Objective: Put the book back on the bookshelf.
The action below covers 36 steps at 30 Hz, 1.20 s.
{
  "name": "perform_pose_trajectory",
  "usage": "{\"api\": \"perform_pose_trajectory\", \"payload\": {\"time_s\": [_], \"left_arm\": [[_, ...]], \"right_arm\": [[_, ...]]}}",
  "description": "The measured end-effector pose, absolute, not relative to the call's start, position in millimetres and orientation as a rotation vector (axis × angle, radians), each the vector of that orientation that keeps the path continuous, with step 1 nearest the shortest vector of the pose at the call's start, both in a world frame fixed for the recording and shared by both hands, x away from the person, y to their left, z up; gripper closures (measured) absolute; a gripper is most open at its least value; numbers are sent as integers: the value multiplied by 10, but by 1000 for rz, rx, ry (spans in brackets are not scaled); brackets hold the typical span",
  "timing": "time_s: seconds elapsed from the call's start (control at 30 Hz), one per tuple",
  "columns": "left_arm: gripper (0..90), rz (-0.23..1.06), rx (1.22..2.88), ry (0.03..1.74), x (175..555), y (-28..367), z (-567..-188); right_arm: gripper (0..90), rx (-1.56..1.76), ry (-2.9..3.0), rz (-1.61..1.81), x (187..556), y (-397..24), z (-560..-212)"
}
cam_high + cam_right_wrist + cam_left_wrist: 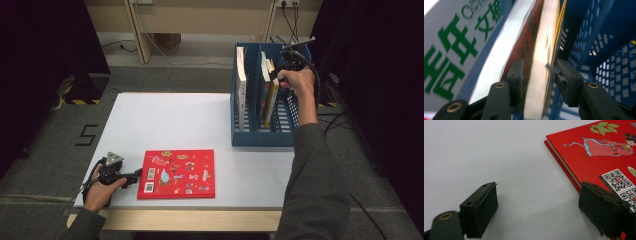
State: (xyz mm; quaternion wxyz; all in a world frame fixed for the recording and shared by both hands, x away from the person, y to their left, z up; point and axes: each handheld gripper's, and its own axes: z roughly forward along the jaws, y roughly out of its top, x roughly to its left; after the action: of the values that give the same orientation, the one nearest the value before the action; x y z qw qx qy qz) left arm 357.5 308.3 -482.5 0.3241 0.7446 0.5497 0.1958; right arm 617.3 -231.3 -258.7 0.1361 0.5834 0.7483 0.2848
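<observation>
The right gripper [278, 75] stands at the blue file rack [252, 135] at the table's [175, 120] far right, its jaws astride the yellow-backed book [541, 62] upright in the rack, the pads eased off it; that book looks thin, stiff and slick-covered, best pinched by its top edge. The left gripper [537, 210] rests with jaws wide apart and empty beside the red hardback [176, 173] lying flat near the table's front edge; rigid and likely heavier, it wants a grip across its spine edge.

– What lies ahead of the left gripper [537, 213]?
– Its black jaws stand wide apart, low over the white counter [486, 152]; nothing sits between them.
– And the red book [599, 157]?
– Flat on the counter; its near corner lies by the right-hand jaw; a robed cartoon figure and QR codes show on the cover.
</observation>
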Motion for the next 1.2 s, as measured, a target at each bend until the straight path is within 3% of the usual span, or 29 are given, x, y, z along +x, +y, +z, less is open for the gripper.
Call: {"api": "perform_pose_trajectory", "payload": {"time_s": [0.57,0.93,1.2], "left_arm": [[145,517,1950,1440,3575,3082,-4829],[145,518,1951,1439,3575,3082,-4829],[145,518,1952,1440,3575,3081,-4829]], "right_arm": [[534,1607,2240,867,5791,-2483,-2817],[676,1617,2247,892,5834,-2485,-3075],[688,1686,2218,993,5875,-2458,-3115]]}}
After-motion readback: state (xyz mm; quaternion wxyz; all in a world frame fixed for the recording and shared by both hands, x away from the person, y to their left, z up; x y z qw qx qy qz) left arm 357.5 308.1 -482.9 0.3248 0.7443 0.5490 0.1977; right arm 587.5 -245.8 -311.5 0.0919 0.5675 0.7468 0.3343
